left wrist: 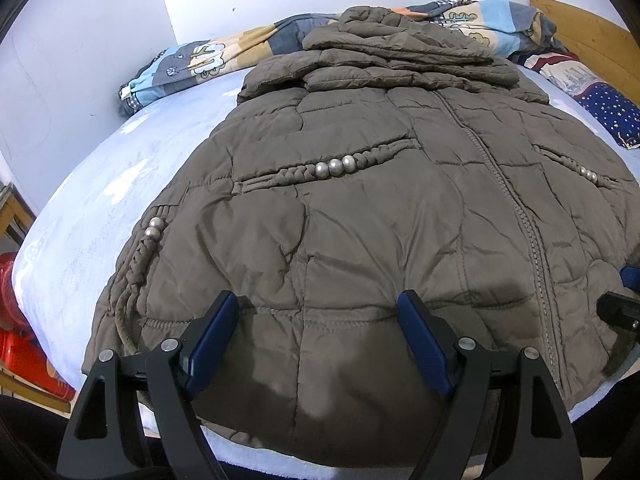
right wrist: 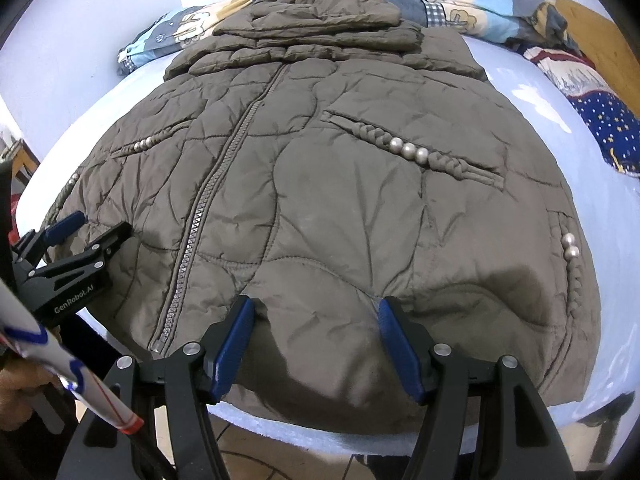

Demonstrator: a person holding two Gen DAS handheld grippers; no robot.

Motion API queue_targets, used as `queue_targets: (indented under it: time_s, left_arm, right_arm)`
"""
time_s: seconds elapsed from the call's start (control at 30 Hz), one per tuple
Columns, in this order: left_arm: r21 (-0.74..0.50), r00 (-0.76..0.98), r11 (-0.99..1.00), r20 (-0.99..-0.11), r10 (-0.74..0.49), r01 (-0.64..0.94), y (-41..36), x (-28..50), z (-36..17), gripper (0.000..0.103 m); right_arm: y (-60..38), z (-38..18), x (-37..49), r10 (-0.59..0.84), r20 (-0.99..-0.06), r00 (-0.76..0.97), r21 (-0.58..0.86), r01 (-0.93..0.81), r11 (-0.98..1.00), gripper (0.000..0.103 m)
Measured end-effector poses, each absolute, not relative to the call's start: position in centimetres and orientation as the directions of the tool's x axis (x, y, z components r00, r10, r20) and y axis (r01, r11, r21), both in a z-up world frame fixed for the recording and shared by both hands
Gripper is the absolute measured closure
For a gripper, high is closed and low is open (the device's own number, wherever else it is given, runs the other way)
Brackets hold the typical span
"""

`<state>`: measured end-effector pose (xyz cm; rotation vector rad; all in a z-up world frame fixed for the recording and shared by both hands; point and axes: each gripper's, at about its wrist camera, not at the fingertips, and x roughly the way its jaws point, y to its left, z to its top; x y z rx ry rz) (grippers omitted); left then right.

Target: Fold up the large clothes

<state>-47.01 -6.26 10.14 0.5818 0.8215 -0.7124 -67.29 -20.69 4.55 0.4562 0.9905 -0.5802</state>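
A brown quilted puffer jacket [left wrist: 360,200] lies flat on the bed, zipped, front up, hem toward me, sleeves and hood folded over its top; it fills the right wrist view too [right wrist: 340,200]. Pearl beads trim its pockets. My left gripper [left wrist: 320,300] is open over the hem's left half, fingertips touching the fabric. My right gripper [right wrist: 316,304] is open over the hem right of the zipper [right wrist: 200,220], pads pressing into the cloth. Each gripper shows at the edge of the other's view: the right one [left wrist: 624,300], the left one [right wrist: 92,232].
The light blue bed sheet [left wrist: 120,184] surrounds the jacket. A patterned quilt [left wrist: 192,64] is bunched along the white wall at the back. A starry blue pillow [right wrist: 608,124] and wooden headboard [left wrist: 592,36] are at right. A red object [left wrist: 24,340] sits left of the bed.
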Motion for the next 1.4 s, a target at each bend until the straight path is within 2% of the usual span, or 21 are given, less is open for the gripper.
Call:
queue_targets:
  time_s: [0.33, 0.47, 0.53, 0.63, 0.7, 0.83, 0.97, 1.13, 1.4]
  left_arm:
    - [0.123, 0.451, 0.672, -0.826, -0.339, 0.731, -3.6, -44.9, 11.9, 0.022]
    - [0.045, 0.447, 0.752, -0.827, -0.341, 0.657, -1.2, -41.7, 13.5, 0.022]
    - [-0.039, 0.414, 0.776, -0.828, -0.378, 0.63, 0.3, -39.9, 14.4, 0.022]
    - [-0.04, 0.454, 0.824, -0.819, -0.351, 0.564, 2.2, -38.3, 15.5, 0.022]
    - [-0.1, 0.432, 0.843, -0.823, -0.369, 0.528, 3.4, -37.1, 15.7, 0.022]
    - [-0.204, 0.372, 0.885, -0.851, -0.371, 0.418, 5.1, -35.1, 14.6, 0.022]
    - [-0.289, 0.317, 0.885, -0.856, -0.41, 0.364, 5.7, -34.5, 13.6, 0.022]
    - [-0.368, 0.267, 0.873, -0.849, -0.456, 0.322, 6.0, -34.2, 12.8, 0.022]
    - [-0.361, 0.236, 0.852, -0.853, -0.466, 0.379, 4.7, -35.6, 12.0, 0.022]
  right_arm:
    - [-23.7, 6.8, -71.2, -0.292, -0.846, 0.447, 0.156, 0.729, 0.666, 0.034]
    - [-26.0, 7.8, -73.9, -0.338, -0.834, 0.435, 0.168, 0.786, 0.596, 0.034]
    - [-27.2, 8.4, -75.5, -0.369, -0.828, 0.422, 0.163, 0.812, 0.561, 0.034]
    - [-29.4, 9.2, -78.8, -0.403, -0.819, 0.41, 0.192, 0.856, 0.48, 0.034]
    - [-30.8, 9.4, -81.2, -0.415, -0.812, 0.411, 0.24, 0.882, 0.405, 0.034]
    - [-33.0, 7.7, -84.9, -0.348, -0.799, 0.49, 0.423, 0.87, 0.253, 0.033]
    - [-33.4, 5.9, -85.3, -0.271, -0.774, 0.572, 0.534, 0.82, 0.207, 0.033]
    - [-32.8, 4.4, -83.9, -0.198, -0.771, 0.605, 0.569, 0.794, 0.213, 0.033]
    - [-30.8, 2.8, -81.3, -0.137, -0.781, 0.609, 0.572, 0.786, 0.236, 0.032]
